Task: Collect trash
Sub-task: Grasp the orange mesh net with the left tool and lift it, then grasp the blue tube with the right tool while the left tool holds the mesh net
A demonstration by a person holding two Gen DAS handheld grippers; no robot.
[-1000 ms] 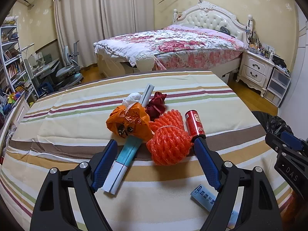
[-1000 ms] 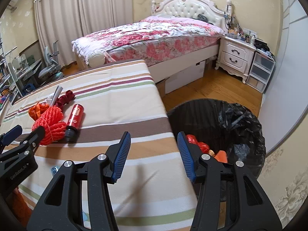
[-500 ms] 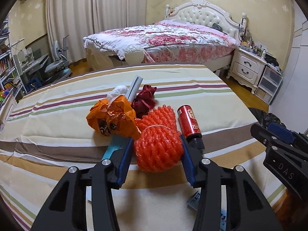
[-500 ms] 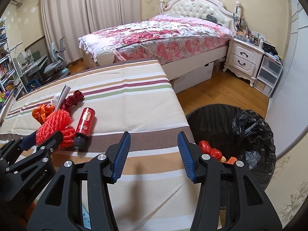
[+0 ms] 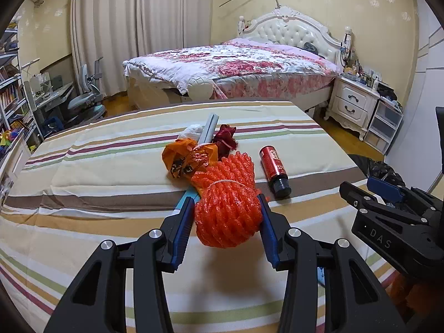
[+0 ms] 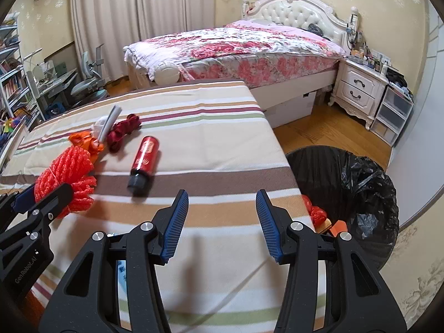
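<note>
A: Left tool (image 5: 225, 216) is pinching the orange foam net bundle (image 5: 227, 208), a blue pad tight against each side, out on the striped desk (image 5: 83, 166).

B: Those jaws have just been closing: a second ago they stood wide with the bundle loose between them.

A: What room is there around it?

B: Plenty of bare cloth to the left of the left tool. To its right the desk edge falls off to wood floor, and the right tool (image 6: 222, 222) hangs over that near right corner, spread apart with nothing between its pads.

A: And the container?

B: Black-lined trash bin (image 6: 360, 194) on the floor, just right of the right tool, right beside the desk edge. Red and orange scraps (image 6: 319, 213) lie inside it.

A: Beyond the bundle?

B: A crumpled orange bag (image 5: 188, 158) touching its far side, a dark red wad (image 5: 226, 138) and a grey tube (image 5: 209, 127) behind that. The red bottle (image 5: 274, 170) lies ahead and right of the left tool, apart from the bundle.

A: Compared with before, the bin sits fuller in the right tool's view.
</note>
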